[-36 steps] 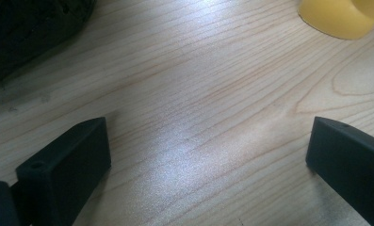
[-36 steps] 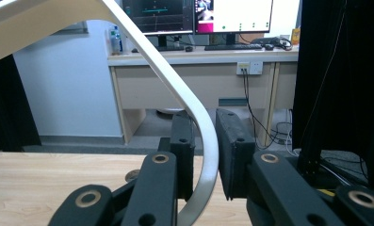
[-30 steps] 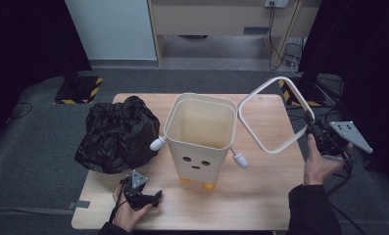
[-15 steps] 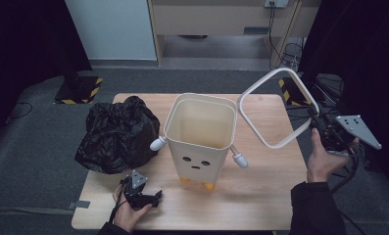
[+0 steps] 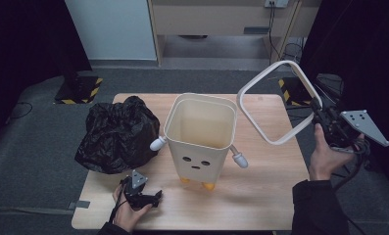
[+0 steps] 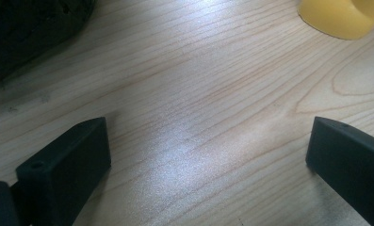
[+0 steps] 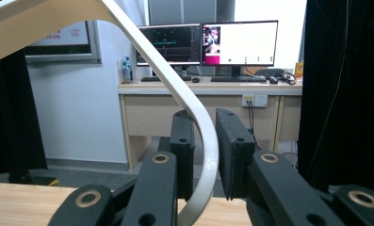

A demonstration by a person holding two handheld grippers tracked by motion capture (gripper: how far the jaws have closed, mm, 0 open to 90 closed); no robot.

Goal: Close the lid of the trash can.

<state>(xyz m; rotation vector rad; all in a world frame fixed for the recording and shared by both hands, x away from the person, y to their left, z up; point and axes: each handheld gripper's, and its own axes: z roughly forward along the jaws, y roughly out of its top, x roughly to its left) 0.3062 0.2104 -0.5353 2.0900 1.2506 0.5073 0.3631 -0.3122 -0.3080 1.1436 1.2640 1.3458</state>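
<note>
A cream bin with a face, two small arms and yellow feet stands upright mid-table. My right gripper is off the table's right edge, shut on a white square rim ring that it holds tilted in the air, up and to the right of the bin. In the right gripper view the ring is pinched between the two pads of the right gripper. My left gripper rests on the table in front of the bin, open, with bare wood between the jaws of the left gripper.
A crumpled black plastic bag lies on the table's left side, its edge close to my left gripper. One yellow bin foot sits just ahead. A desk with monitors stands beyond the wooden table.
My right gripper has lifted the ring higher and a little to the right, away from the bin. The left gripper has stayed put.
</note>
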